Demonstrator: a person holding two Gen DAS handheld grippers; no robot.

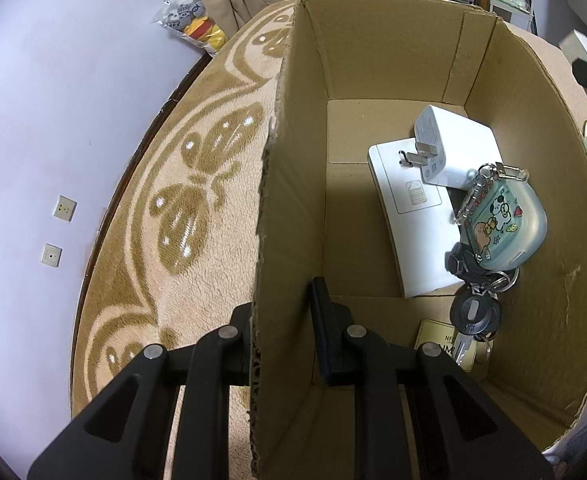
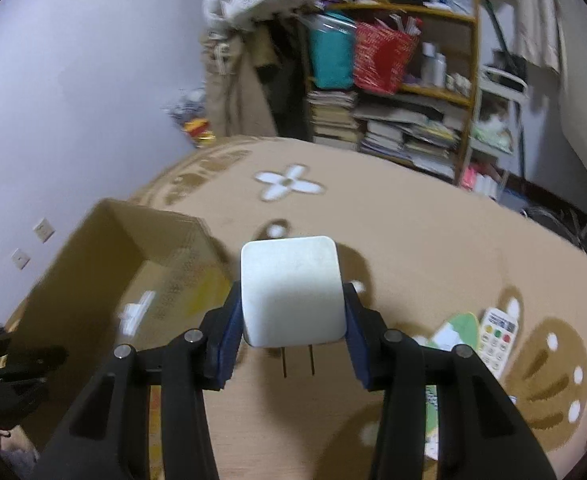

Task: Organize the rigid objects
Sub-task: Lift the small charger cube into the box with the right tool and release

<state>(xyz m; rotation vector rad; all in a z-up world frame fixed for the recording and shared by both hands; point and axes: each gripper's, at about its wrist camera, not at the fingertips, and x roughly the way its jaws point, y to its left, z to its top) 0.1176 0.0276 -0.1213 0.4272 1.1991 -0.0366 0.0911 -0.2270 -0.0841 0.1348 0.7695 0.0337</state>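
An open cardboard box (image 1: 373, 40) stands on the patterned carpet. My left gripper (image 1: 283, 320) straddles the box's left wall, one finger outside and one inside, shut on the cardboard. Inside the box lie a flat white device (image 1: 413, 224), a white plug charger (image 1: 453, 144) on top of it, a pale blue cartoon case (image 1: 505, 232) and a bunch of keys (image 1: 475, 314). In the right wrist view my right gripper (image 2: 291, 312) is shut on a second white plug charger (image 2: 291, 288), held above the carpet to the right of the box (image 2: 93, 280), prongs pointing back at the camera.
A white remote (image 2: 497, 332) and a green card (image 2: 459, 326) lie on the carpet (image 2: 413, 240) at the right. A crowded bookshelf (image 2: 393, 120) stands at the far end. A bag of toys (image 1: 197, 20) leans by the wall. A yellow card (image 1: 433, 334) lies on the box floor.
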